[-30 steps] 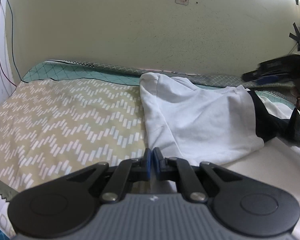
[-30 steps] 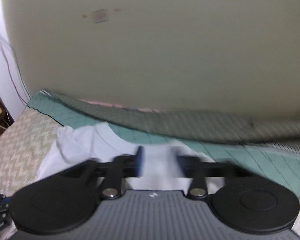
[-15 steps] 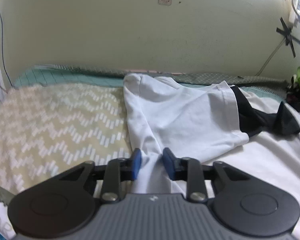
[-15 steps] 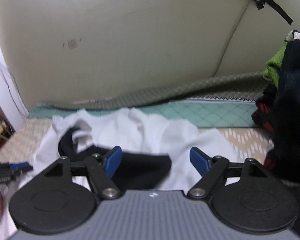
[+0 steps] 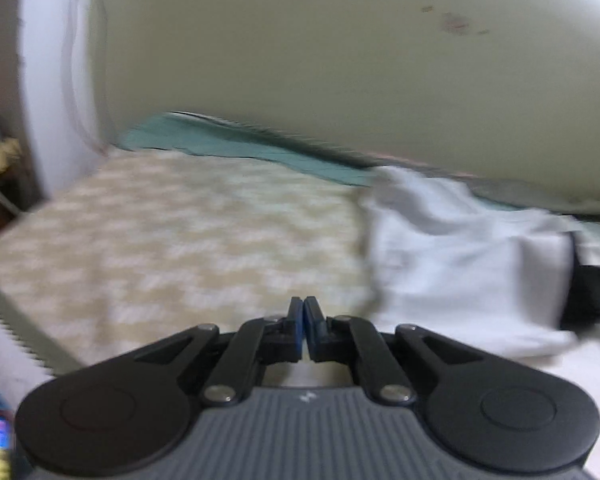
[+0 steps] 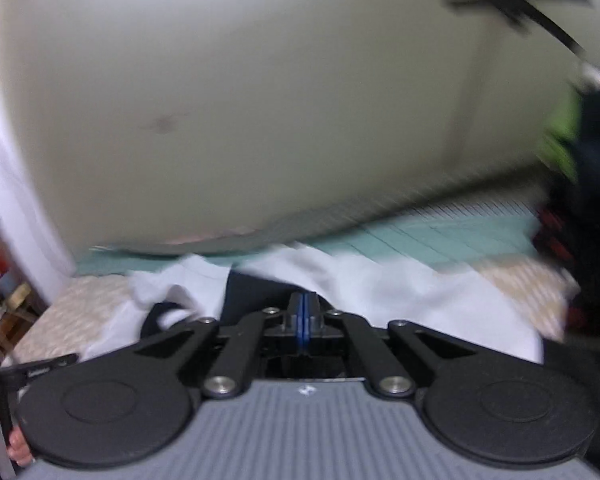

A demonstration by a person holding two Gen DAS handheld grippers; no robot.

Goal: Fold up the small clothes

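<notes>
A white garment (image 5: 460, 260) lies crumpled on the bed, right of my left gripper (image 5: 303, 320). That gripper's jaws are closing, the blue pads nearly touching over the beige cover, and I see no cloth between them. A black garment (image 5: 592, 296) pokes out at the white one's right edge. In the right wrist view the black garment (image 6: 256, 292) lies partly under the white garment (image 6: 400, 292). My right gripper (image 6: 303, 314) is shut with its tips at the black cloth's edge, apparently pinching it. Both views are blurred.
The bed has a beige zigzag cover (image 5: 180, 240) over a teal quilt (image 5: 240, 148), against a pale wall. Dark and green clothes (image 6: 588, 220) are piled at the right. A hand (image 6: 16, 448) holding the other gripper shows at the lower left.
The left gripper shut and swung left, off the white garment and over the beige cover. The right gripper closed from wide open, staying over the black garment.
</notes>
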